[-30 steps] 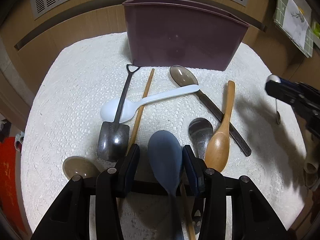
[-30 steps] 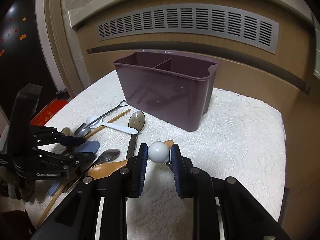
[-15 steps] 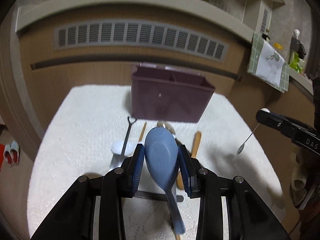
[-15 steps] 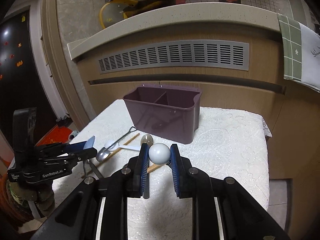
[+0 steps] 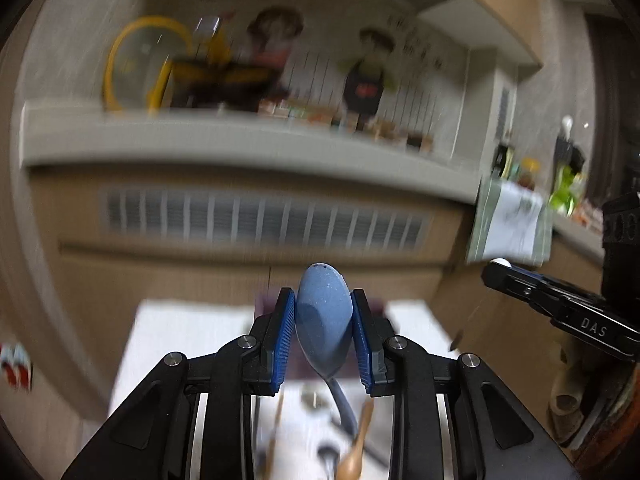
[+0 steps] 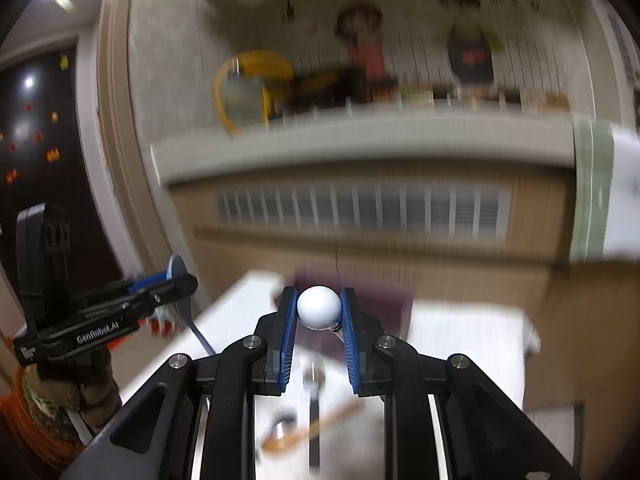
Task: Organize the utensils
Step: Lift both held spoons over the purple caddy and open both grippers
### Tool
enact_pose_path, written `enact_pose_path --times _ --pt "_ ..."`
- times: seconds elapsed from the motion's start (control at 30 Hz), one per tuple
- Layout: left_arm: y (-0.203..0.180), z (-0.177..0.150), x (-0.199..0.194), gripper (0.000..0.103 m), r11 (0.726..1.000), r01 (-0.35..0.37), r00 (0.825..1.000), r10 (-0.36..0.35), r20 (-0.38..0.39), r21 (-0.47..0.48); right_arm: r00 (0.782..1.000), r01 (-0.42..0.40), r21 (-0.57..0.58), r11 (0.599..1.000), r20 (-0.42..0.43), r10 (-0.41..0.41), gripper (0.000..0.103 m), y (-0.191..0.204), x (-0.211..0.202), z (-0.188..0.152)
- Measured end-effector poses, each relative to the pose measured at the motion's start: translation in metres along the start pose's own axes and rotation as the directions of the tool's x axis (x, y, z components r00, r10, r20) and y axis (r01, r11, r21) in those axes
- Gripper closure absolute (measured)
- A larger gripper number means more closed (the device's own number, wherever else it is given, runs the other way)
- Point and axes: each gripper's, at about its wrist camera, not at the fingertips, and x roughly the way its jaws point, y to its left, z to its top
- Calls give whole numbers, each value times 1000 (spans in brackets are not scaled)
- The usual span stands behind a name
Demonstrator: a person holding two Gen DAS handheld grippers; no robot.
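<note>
Below and ahead of both claws sat the purple caddy (image 6: 394, 304); left gripper (image 5: 324, 330) was closing on the blue spoon (image 5: 323, 320) — handle hanging down — while right gripper (image 6: 319, 330) clamped the white-knobbed utensil (image 6: 319, 307).

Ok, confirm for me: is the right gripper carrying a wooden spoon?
No, the right gripper clamps the white ball end of a utensil; the wooden spoon lies below on the cloth.

Two wrist fisheyes ride side by side above the white textured tabletop (image 5: 192, 332), facing the slatted grey vent (image 6: 360, 210) at twelve o'clock.
</note>
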Motion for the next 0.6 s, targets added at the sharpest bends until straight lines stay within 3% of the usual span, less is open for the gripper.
enact_pose_path --times 0.1,0.23,0.43,0.53,0.6 --pt "2 35 20 74 1000 -1 1000 0 25 26 998 -49 25 999 33 48 83 -6 14 38" --pt "5 52 66 74 996 -32 999 29 37 87 998 -68 70 995 12 67 83 -19 56 53" --pt "25 26 141 74 999 9 998 -6 -62 47 994 -68 176 982 -68 81 83 -50 118 27" --pt "36 2 174 73 997 76 987 -75 -141 4 987 -67 177 982 -134 91 81 -58 145 6" --pt "40 -12 191 72 996 88 979 -85 -188 8 978 -50 160 986 -192 81 79 -60 159 -6"
